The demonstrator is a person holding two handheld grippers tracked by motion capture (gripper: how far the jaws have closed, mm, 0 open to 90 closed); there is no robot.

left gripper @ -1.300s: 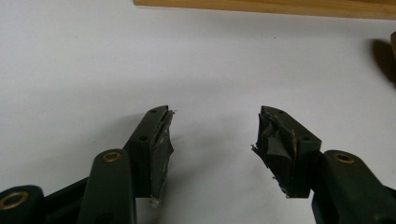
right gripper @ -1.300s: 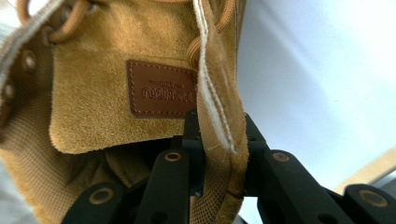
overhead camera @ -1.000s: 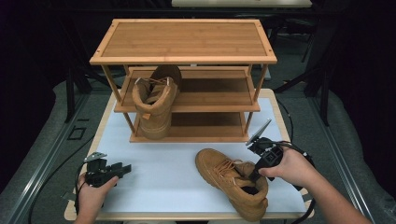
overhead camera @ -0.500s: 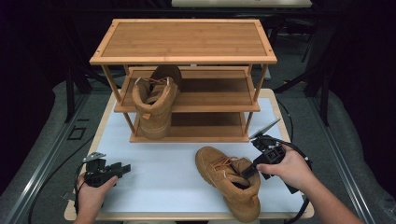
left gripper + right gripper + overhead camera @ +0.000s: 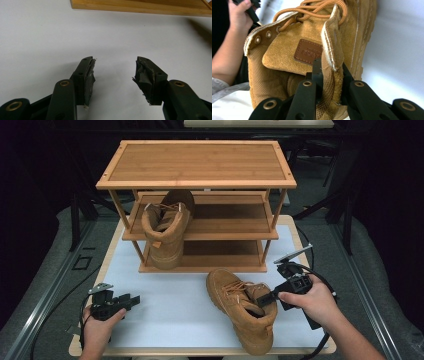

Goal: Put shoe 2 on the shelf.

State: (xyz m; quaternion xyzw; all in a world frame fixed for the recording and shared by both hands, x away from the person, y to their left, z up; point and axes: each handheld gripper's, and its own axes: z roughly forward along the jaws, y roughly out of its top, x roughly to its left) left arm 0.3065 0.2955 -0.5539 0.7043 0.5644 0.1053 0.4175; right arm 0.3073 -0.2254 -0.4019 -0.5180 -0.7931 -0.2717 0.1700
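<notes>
Near the surface's (image 5: 165, 320) front left corner, our left gripper (image 5: 131, 301) rests with jaws wide and bare. A boot (image 5: 167, 232) stands in the rack (image 5: 195, 167) at the back. Near the front right, our right gripper (image 5: 264, 299) clamps the second boot's (image 5: 240, 312) collar.

Tan matt suede boot (image 5: 312, 37) with a stitched leather patch — slatted wooden shoe rack (image 5: 195, 162), smooth; white matt tabletop (image 5: 165, 305).
</notes>
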